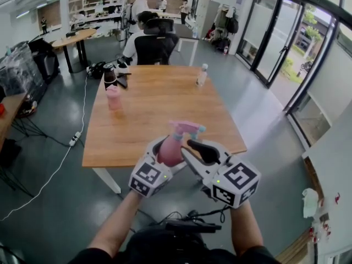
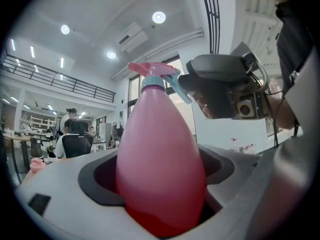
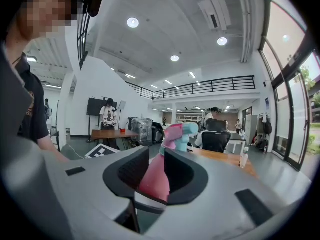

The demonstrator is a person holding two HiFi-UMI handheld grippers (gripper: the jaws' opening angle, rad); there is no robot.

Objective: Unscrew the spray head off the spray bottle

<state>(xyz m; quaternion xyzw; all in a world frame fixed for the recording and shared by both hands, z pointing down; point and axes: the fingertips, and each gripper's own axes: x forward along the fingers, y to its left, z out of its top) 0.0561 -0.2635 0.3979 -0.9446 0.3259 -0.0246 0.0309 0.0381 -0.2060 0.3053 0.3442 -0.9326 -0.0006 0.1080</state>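
Observation:
A pink spray bottle (image 1: pixel 170 148) with a pink-and-teal spray head (image 1: pixel 187 128) is held in the air above the near edge of the wooden table (image 1: pixel 148 111). My left gripper (image 1: pixel 166 154) is shut on the bottle's wide body (image 2: pixel 160 169), with the spray head (image 2: pixel 152 74) rising above the pads. My right gripper (image 1: pixel 193 147) comes in from the right and is shut on the bottle's narrow upper part (image 3: pixel 154 176), just under the teal collar of the spray head (image 3: pixel 181 133). The bottle stands about upright.
On the table stand a pink cup (image 1: pixel 113 98), a dark bottle (image 1: pixel 110 76) and a small clear bottle (image 1: pixel 202 75). A person sits in a black office chair (image 1: pixel 157 47) at the far edge. A cable and power strip (image 1: pixel 74 139) lie on the floor at left.

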